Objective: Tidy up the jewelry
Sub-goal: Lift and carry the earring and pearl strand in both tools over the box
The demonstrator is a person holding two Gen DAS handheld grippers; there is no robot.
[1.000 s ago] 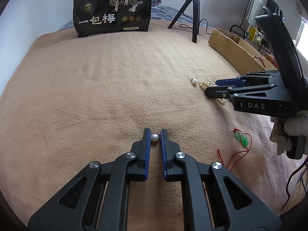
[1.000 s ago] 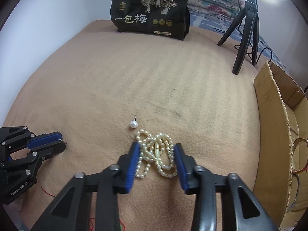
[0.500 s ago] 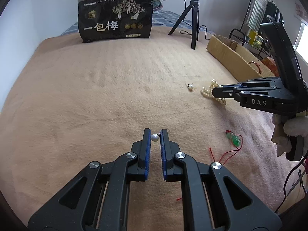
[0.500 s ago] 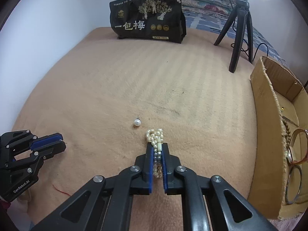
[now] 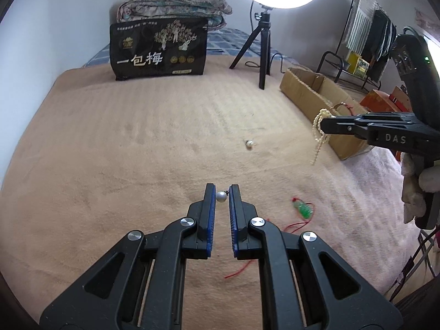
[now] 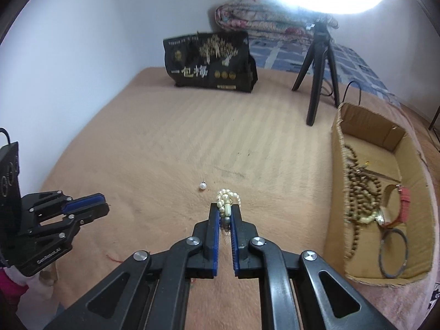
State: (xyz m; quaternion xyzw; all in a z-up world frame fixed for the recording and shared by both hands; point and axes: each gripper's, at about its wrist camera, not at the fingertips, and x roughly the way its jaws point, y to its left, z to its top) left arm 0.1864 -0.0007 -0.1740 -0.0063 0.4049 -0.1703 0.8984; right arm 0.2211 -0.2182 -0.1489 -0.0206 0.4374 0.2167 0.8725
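Note:
My left gripper (image 5: 222, 195) is shut on a pearl earring (image 5: 221, 196), held above the tan blanket; it also shows at the left of the right wrist view (image 6: 106, 206). My right gripper (image 6: 225, 213) is shut on a pearl necklace (image 6: 227, 199), lifted off the blanket; in the left wrist view (image 5: 323, 126) the necklace (image 5: 319, 134) dangles from its tips. A second pearl earring (image 5: 249, 144) lies on the blanket, also seen in the right wrist view (image 6: 203, 185). A green pendant on red cord (image 5: 303, 209) lies right of my left gripper.
A cardboard box (image 6: 337, 165) at the right holds brown beads (image 6: 360, 189), a red-strap watch (image 6: 396, 209) and a bangle (image 6: 393, 253). A black snack bag (image 5: 158, 49) and a ring-light tripod (image 5: 261, 52) stand at the back. A folded quilt (image 5: 173, 2) lies behind.
My right gripper closed on the pearl necklace and lifted it off the blanket. My left gripper rose with the pearl earring still held.

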